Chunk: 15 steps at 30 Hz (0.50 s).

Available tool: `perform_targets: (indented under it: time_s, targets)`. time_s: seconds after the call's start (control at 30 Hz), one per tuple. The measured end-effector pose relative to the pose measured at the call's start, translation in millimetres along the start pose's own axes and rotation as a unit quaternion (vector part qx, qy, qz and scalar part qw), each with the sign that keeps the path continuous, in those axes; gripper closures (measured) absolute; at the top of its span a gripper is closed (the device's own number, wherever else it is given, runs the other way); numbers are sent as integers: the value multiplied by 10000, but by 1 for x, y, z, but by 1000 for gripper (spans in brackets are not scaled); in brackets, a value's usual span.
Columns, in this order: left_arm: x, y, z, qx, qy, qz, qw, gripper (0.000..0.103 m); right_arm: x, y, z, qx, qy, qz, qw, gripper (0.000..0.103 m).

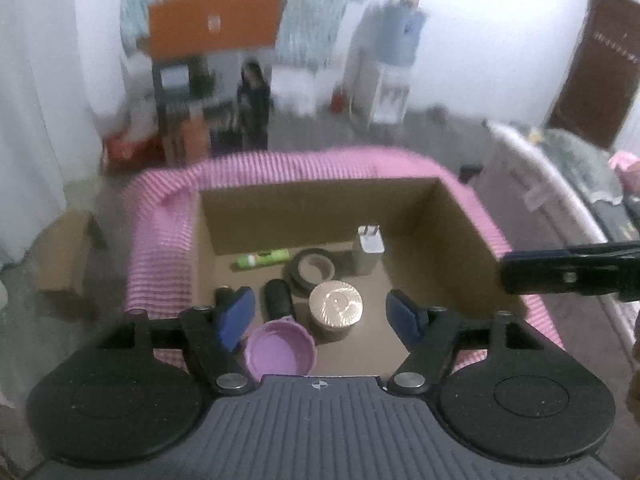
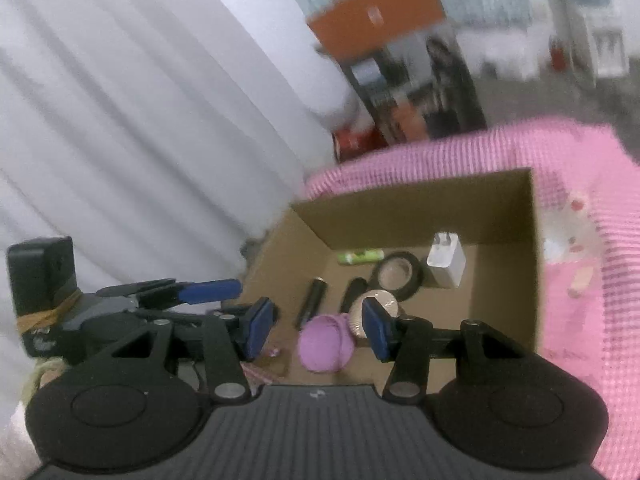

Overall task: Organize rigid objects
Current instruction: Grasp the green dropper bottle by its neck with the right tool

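While both grippers hung above the cardboard box (image 1: 460, 216), left gripper (image 1: 322, 314) and right gripper (image 2: 316, 326) had jaws apart, empty. Purple lid (image 1: 280, 350) lay inside the box, beside the gold-topped jar (image 1: 336, 306).

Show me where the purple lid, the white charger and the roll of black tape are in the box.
purple lid (image 1: 280, 352), left wrist view, on its hollow inside.
white charger (image 1: 370, 240), left wrist view, on its white body below the prongs.
roll of black tape (image 2: 416, 276), right wrist view, on its black outer ring.
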<state>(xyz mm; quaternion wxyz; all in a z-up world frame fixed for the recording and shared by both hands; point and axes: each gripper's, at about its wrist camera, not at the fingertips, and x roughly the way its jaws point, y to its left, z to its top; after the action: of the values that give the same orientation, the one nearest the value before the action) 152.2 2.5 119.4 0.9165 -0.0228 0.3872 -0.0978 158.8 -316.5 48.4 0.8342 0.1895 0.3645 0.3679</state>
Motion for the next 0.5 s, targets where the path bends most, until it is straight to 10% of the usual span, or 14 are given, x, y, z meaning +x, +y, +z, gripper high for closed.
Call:
perform_targets:
  time_s: [0.5]
  targets:
    - [-9, -29, -139, 503, -506, -125, 9974, 33, 37, 42, -94, -518, 372, 45, 9980, 50]
